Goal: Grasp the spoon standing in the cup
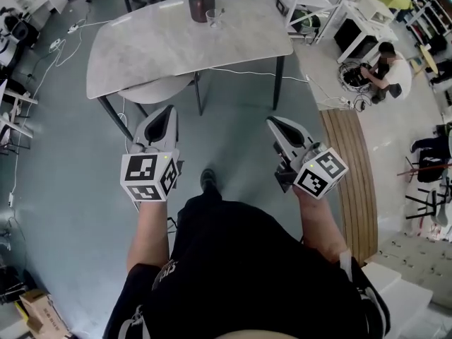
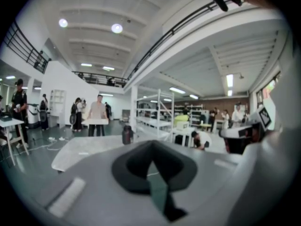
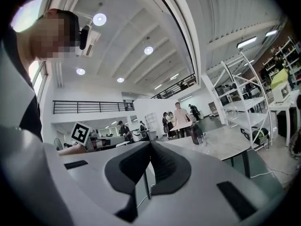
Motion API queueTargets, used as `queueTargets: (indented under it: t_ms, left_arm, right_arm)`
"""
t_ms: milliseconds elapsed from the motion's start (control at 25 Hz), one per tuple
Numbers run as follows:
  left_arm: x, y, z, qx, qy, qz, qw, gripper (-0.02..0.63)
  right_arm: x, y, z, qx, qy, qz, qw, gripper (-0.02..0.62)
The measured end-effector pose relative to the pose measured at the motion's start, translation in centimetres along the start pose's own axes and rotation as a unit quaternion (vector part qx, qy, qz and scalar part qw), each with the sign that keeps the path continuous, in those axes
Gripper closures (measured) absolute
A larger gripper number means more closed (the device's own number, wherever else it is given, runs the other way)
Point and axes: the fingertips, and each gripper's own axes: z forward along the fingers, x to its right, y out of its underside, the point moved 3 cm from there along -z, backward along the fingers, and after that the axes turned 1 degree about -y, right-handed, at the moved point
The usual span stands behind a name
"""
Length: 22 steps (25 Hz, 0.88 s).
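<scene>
A clear glass cup (image 1: 215, 17) stands at the far side of the grey table (image 1: 155, 48), next to a dark jar (image 1: 201, 3). A spoon in it is too small to make out. The right gripper view shows the cup (image 3: 202, 139) and jar (image 3: 194, 134) far off. In the left gripper view only the jar (image 2: 127, 134) is plain. My left gripper (image 1: 168, 111) and right gripper (image 1: 272, 122) hover over the floor well short of the table. Both are shut with nothing between the jaws.
A white chair (image 1: 152, 90) is tucked under the table's near side. Cables (image 1: 247, 73) trail over the floor. At the right a person (image 1: 385, 66) crouches by white shelves, and a wooden strip (image 1: 349, 168) lies on the floor. Several people stand far behind the table.
</scene>
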Motion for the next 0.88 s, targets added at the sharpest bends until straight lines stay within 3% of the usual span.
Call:
queueTargets:
  t_ms: [560,880]
  left_arm:
    - [-10.9,0.0,8.6,-0.024,0.001,-0.018,0.9996,0.598]
    - [-16.1,-1.6,12.7,-0.013,0.018,-0.015,0.9996,0.598]
  right_arm:
    - [3.8,-1.4,13.5,-0.02,-0.009,0.006,1.0,0.601]
    - [5.4,-1.5,17.9,-0.027,0.023,0.008,0.999,0.601]
